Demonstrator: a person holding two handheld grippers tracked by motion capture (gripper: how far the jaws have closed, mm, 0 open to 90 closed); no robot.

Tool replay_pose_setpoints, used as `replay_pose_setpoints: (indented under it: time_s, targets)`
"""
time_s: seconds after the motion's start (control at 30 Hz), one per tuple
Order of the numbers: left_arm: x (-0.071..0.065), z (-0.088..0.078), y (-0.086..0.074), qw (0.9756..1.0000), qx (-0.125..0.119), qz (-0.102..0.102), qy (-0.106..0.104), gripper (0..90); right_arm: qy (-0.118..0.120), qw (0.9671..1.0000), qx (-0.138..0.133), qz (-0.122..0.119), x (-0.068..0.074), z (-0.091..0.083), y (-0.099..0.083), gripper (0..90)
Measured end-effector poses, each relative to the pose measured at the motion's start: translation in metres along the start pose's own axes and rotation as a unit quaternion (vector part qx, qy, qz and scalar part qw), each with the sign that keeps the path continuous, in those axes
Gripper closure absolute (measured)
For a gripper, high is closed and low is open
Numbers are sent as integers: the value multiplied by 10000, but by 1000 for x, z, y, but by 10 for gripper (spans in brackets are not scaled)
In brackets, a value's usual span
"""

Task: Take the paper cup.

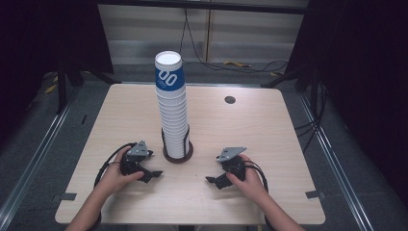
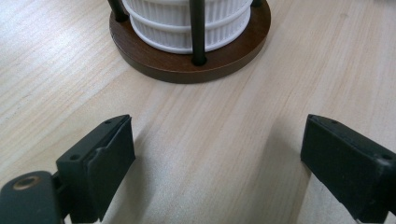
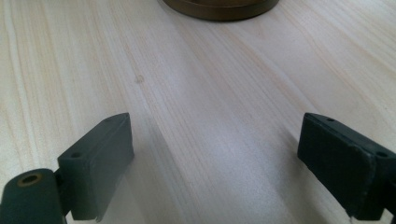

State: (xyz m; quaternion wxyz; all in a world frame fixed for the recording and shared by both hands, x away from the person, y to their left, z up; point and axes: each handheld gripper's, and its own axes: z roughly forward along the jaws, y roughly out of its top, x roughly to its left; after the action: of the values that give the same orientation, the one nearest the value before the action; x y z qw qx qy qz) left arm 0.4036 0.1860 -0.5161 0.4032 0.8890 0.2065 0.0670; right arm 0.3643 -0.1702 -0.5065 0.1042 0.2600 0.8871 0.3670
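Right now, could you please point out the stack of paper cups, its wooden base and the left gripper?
stack of paper cups (image 1: 172,115): high view, ribbed middle.
wooden base (image 2: 187,70): left gripper view, front rim.
left gripper (image 1: 150,176): high view, between its fingertips.

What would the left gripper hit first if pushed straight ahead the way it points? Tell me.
Likely the round brown wooden base holding the stack of white cups. The left gripper is open, with bare table between it and the base.

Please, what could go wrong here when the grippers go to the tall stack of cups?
The cup stack rises far above its low holder, so a sideways push from the left gripper or right gripper may topple it. The nested cups sit tightly, so several could lift together.
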Motion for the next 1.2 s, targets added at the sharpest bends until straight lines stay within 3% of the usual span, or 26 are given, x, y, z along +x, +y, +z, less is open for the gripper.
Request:
replay_pose_setpoints:
  time_s: [0.53,0.63,0.7,0.73,0.77,0.8,0.9,0.93,1.0,1.03,1.1,1.2]
  targets:
    - [0,0,0,10000,0,4,-3,92,-3,10000,3,4,0,0,0,96]
    - [-1,-2,1,9999,81,-87,3,93,5,10000,4,-2,0,0,0,96]
    - [-2,-4,4,9998,205,-38,-30,161,43,10000,44,-10,-1,-1,1,103]
    - [-3,-6,6,9996,268,38,-33,218,209,9993,266,159,-8,-5,6,128]
    - [-4,-9,7,9996,289,49,-1,218,209,9993,266,159,-8,-5,6,128]
    - [-6,-12,11,9995,318,-16,-27,157,312,9977,302,514,-12,-11,11,126]
    - [-8,-17,16,9994,344,71,-27,194,287,9982,336,410,-13,-18,14,125]
    - [-9,-20,19,9994,334,53,-27,188,357,9987,308,186,-12,-26,19,119]
    - [-10,-28,26,9993,306,-155,-124,184,293,9991,297,117,-11,-29,22,119]
    - [-11,-34,29,9994,292,-203,-49,184,398,9989,260,60,-11,-35,31,119]
    - [-10,-38,31,9992,343,-198,-18,183,462,9987,214,69,-11,-38,35,119]
    - [-10,-48,36,9993,196,-300,-64,180,582,9981,196,55,-9,-45,50,120]
